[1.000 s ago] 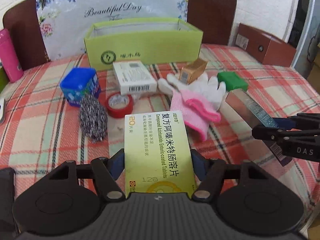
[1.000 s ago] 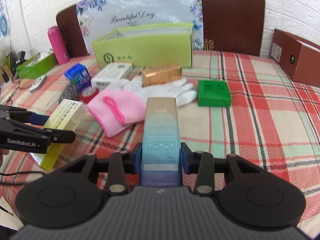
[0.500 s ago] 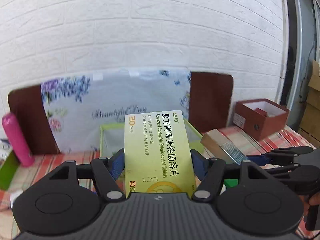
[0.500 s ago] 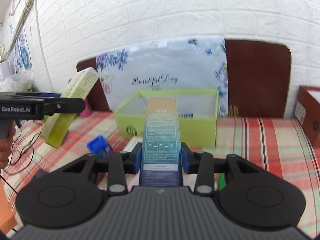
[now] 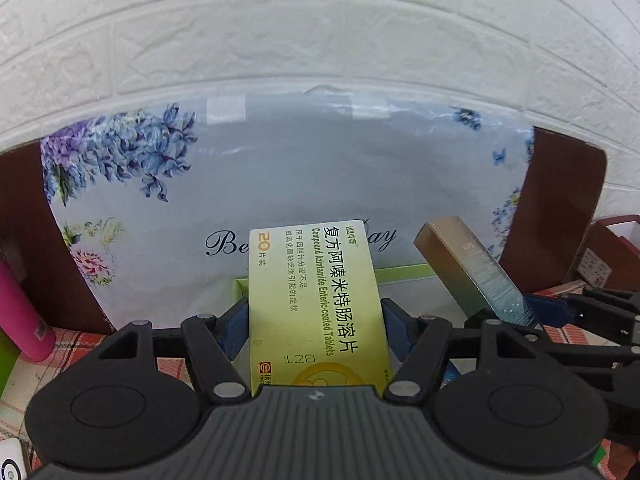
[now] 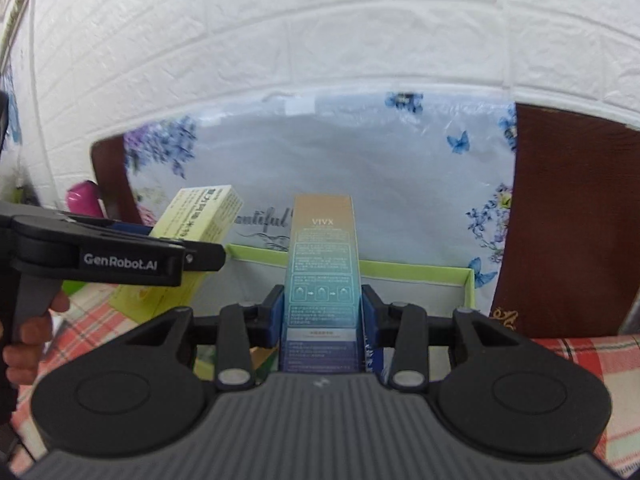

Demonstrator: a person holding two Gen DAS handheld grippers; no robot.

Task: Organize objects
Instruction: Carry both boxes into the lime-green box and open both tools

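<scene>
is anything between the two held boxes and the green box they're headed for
Nothing visible blocks them. The left gripper holds the yellow tablet box and the right gripper holds the tall gradient box, both just in front of the open green box.

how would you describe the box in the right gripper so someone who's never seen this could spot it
Find the open green box in front of the flowered sheet on the wall. Above its near side the right gripper pinches a tall, slim carton, tan at the top fading to teal and blue, marked VIVX. The yellow tablet box beside it is wider and plain yellow.
</scene>
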